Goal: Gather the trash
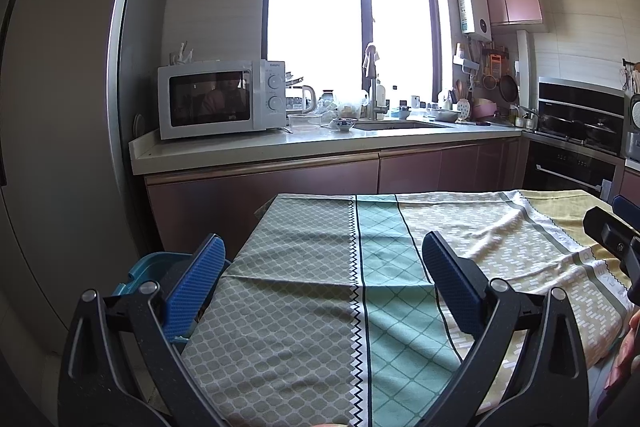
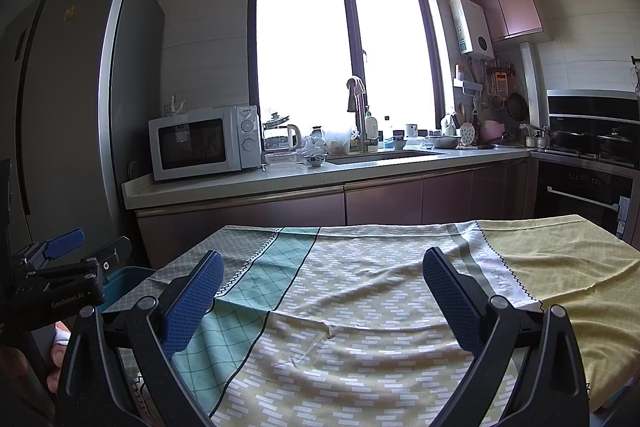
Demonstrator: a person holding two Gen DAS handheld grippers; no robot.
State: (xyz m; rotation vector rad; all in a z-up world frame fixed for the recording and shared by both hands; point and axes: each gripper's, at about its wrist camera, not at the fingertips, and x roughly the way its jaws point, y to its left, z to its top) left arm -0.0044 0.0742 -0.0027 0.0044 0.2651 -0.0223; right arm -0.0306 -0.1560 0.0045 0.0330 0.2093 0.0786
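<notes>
In the left wrist view, the left gripper point(image 1: 320, 279) fills the lower part of the frame, its two blue-padded black jaws spread wide apart with nothing between them. Beneath them lies the desk under a patterned cloth of grey-green, teal and yellow panels point(image 1: 360, 307), which shows only bare fabric; no trash can be seen on it. At the lower left, just past the left jaw and beside the edge of the desk, the rim of a teal plastic bin point(image 1: 154, 265) peeks out. At the right edge of the frame a part of the right gripper point(image 1: 612, 231) enters, with a bit of a hand point(image 1: 626, 351) below it. Further back, in the middle left, a white microwave oven point(image 1: 220, 99) stands on a pale kitchen counter point(image 1: 320, 143) before a bright window point(image 1: 348, 15).

In the right wrist view, the right gripper point(image 2: 322, 291) sits low in the frame, its jaws likewise wide apart and holding nothing, above the same cloth point(image 2: 360, 307). At the left edge, the left gripper point(image 2: 64, 267) appears from the side with one blue pad visible; the teal bin point(image 2: 128, 277) shows just behind it, beside the corner of the desk. The microwave point(image 2: 204, 143) and the window point(image 2: 344, 55) stand in the background, and a black stove with pans point(image 2: 592, 143) occupies the right.
</notes>
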